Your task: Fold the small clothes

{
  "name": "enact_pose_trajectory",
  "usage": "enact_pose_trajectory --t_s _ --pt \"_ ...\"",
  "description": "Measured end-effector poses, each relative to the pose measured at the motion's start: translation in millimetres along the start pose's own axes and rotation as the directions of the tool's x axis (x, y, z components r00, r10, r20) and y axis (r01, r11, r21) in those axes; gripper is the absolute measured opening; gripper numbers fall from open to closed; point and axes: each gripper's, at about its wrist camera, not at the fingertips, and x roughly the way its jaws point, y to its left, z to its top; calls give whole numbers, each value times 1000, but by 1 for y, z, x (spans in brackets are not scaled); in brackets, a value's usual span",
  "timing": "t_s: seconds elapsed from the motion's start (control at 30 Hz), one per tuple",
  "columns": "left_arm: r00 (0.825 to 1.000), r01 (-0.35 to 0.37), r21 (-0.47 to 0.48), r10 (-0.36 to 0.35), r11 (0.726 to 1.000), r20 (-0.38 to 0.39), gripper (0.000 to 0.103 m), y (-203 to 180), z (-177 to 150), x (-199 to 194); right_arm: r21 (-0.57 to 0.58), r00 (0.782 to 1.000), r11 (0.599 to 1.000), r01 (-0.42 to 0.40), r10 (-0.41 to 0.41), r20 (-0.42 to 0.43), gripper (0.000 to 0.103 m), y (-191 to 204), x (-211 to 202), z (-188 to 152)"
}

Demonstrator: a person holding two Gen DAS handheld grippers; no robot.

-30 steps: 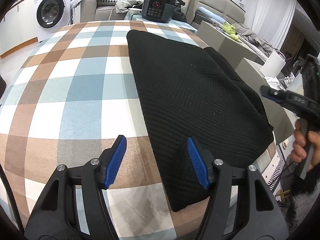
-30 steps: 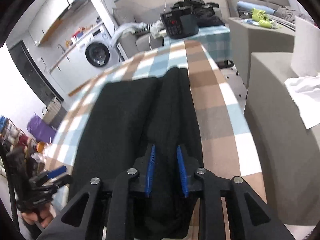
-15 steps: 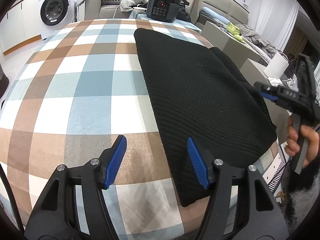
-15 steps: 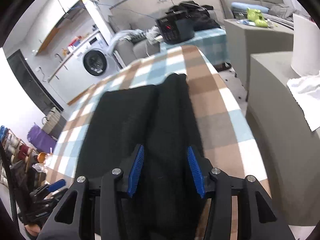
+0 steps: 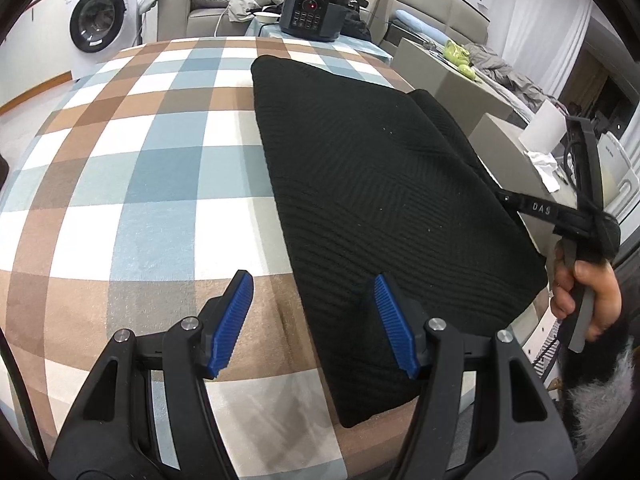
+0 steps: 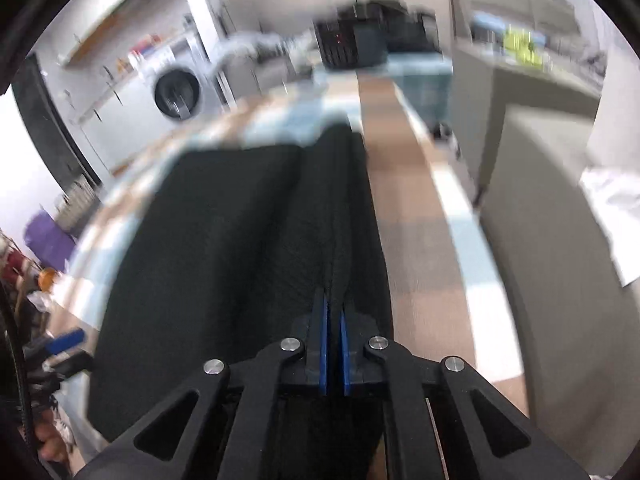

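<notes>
A black knit garment (image 5: 384, 208) lies flat on the checked tabletop (image 5: 132, 184), filling the centre and right of the left wrist view, with its right side already turned in as a long roll that runs up the middle of the right wrist view. The right gripper (image 6: 334, 354) has just been closing, and its blue pads now sit almost together with a raised ridge of that black knit pinched between them. This looks like a hold on the folded edge, taken low and near the hem so the side panel can be lifted and carried over. In the left wrist view the same tool reaches in from the right edge of the frame, a hand (image 5: 586, 296) squeezing its handle. The left gripper (image 5: 312, 322) hangs at the bottom centre of its own view with its jaws standing apart and holding nothing; one pad is over bare checked cloth, the other over the garment's near left corner, probably ready to take that corner. A dark cooker (image 5: 316, 12) stands at the far end, well clear.
</notes>
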Motion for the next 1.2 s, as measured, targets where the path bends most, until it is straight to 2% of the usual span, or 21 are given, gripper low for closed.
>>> enact_pose_trajectory --t_s 0.1,0.17,0.27,0.33,0.4,0.47,0.6,0.67,0.7,0.73,0.77,0.83,0.9,0.97,1.03,1.13,1.2 --pt "1000 0 11 -1 1000 8 60 -2 0 -2 13 999 999 33 -34 33 18 -4 -17 -1" --pt "1000 2 7 -2 1000 4 60 -1 0 -1 2 998 1000 24 -24 62 18 -2 -31 -2" --pt "1000 3 3 -3 1000 -3 60 0 1 3 -14 996 997 -69 70 54 21 11 -42 -3" --pt "1000 7 6 -7 1000 -2 60 -1 1 3 -3 985 985 -173 173 22 34 20 -35 0" --pt "1000 3 11 -3 1000 3 60 -1 0 1 20 975 975 -221 221 0 37 28 -24 8" --pt "1000 0 7 0 1000 11 60 1 -1 -3 18 977 977 -212 212 -21 38 34 -7 19" --pt "1000 -16 -20 16 1000 21 60 10 -4 -9 99 972 975 -201 211 -108 38 35 37 41" --pt "1000 -13 -34 14 999 26 60 14 -4 -11 85 971 977 -198 207 -119 28 37 42 50" --pt "999 -14 -41 15 999 28 60 16 -4 -11 68 970 976 -205 212 -118 9 40 41 53" --pt "999 -15 -44 16 999 29 60 17 -3 -12 34 975 979 -199 202 -98 9 44 34 56" --pt "999 -15 -44 16 999 29 60 18 -3 -12 -23 984 984 -174 173 -29 9 52 17 57" --pt "999 -15 -40 16 999 31 60 18 -2 -12 -107 991 987 -121 127 50 8 65 -9 57" --pt "999 -10 -41 11 999 31 60 19 -2 -11 -128 995 990 -52 62 76 8 68 -19 55" --pt "1000 -1 -43 2 999 30 60 18 -2 -10 -121 999 993 4 2 54 8 63 -9 53" --pt "1000 1 -36 0 999 26 60 15 -3 -9 -73 1000 997 10 -11 -6 9 47 13 52" --pt "1000 3 -23 -2 1000 23 60 10 -6 -10 -2 998 1000 -24 24 -63 11 29 28 50" --pt "1000 2 -25 -2 1000 21 60 10 -7 -9 29 995 997 -71 73 -74 15 23 20 42"
